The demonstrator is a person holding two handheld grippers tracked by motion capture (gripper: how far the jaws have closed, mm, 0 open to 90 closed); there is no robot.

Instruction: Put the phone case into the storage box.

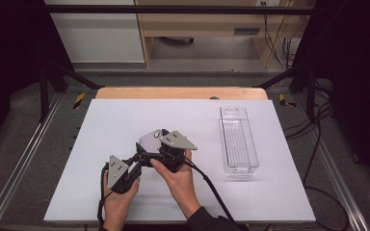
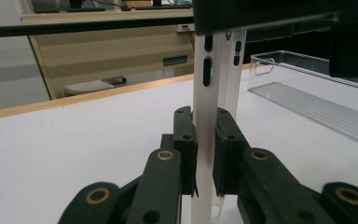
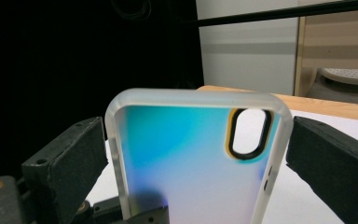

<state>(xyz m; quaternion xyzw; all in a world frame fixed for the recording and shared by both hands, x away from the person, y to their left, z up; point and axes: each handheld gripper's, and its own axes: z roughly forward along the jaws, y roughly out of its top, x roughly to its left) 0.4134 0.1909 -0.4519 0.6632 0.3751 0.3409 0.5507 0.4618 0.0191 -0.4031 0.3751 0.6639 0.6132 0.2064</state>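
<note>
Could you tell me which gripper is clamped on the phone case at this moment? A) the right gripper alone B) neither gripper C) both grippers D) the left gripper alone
D: the left gripper pinches the phone case edge-on, while the right gripper's jaws stand apart on either side of it.

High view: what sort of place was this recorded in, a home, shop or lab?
Probably a lab or recording workspace: a white tabletop framed by a black metal frame, loose cables on grey floor, and plain wooden furniture behind.
</note>
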